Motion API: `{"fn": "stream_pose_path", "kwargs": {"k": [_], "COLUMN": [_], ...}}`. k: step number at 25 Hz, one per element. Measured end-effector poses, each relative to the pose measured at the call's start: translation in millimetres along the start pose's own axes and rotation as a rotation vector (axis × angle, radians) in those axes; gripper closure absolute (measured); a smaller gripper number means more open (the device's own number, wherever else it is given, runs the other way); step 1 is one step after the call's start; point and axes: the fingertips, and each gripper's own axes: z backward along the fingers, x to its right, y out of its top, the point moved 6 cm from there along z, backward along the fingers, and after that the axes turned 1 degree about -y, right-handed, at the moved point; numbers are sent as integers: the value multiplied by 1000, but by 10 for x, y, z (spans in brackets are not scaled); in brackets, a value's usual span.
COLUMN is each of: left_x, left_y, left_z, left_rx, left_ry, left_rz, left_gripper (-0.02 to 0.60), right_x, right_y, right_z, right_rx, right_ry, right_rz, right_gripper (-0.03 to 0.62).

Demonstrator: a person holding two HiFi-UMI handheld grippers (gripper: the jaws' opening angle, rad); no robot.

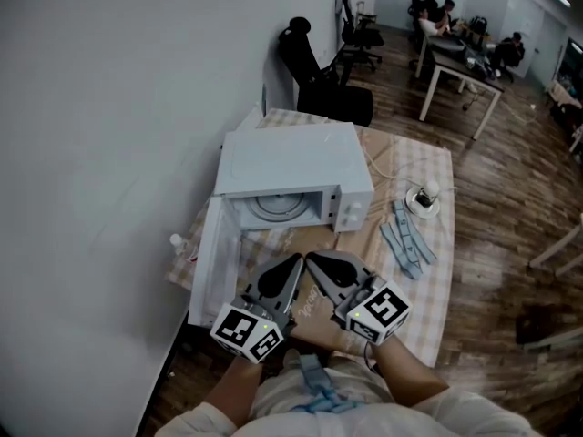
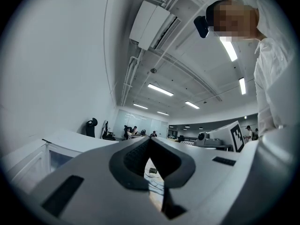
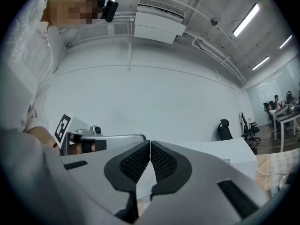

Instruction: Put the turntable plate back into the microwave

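Note:
A white microwave [image 1: 291, 167] stands on the table with its door [image 1: 214, 271] swung wide open to the left. The glass turntable plate [image 1: 278, 206] lies inside the cavity. My left gripper [image 1: 293, 260] and right gripper [image 1: 315, 259] hover side by side in front of the open oven, close to my body, tips nearly touching each other. Both are shut with nothing between the pads. In the left gripper view the left gripper [image 2: 150, 139] points level past the microwave [image 2: 42, 156]. In the right gripper view the right gripper [image 3: 150, 143] faces the white wall.
The table's checkered cloth [image 1: 428, 276] carries a brown mat [image 1: 314, 244], a saucer with a small cup [image 1: 424, 198], a folded blue-grey cloth [image 1: 407, 239] and a cable. A bottle [image 1: 179, 242] stands by the door. Black office chairs [image 1: 314, 66] sit behind the table; desks with people are further back.

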Motion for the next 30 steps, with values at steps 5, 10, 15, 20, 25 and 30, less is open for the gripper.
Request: {"fn": "stream_pose_path", "kwargs": {"k": [5, 10, 15, 20, 25, 30], "left_x": [78, 111, 125, 109, 86, 80], "left_y": [105, 209, 212, 184, 162, 135], "left_z": [43, 116, 171, 149, 104, 81], "left_rx": [-12, -14, -22, -30, -39, -45], "left_ry": [-28, -51, -52, -49, -54, -66], "left_rz": [-36, -41, -32, -29, -33, -28], "left_gripper": [581, 581, 581, 581, 581, 581], "right_x": [-71, -173, -223, -189, -139, -112], "right_y": [96, 212, 221, 194, 180, 161], "right_z": [41, 65, 74, 69, 55, 67], "right_rx": [1, 7, -6, -16, -35, -45], "right_ry": [26, 75, 103, 107, 107, 109], "right_rz": [3, 2, -1, -16, -19, -41], "right_gripper": [560, 560, 560, 560, 560, 560]}}
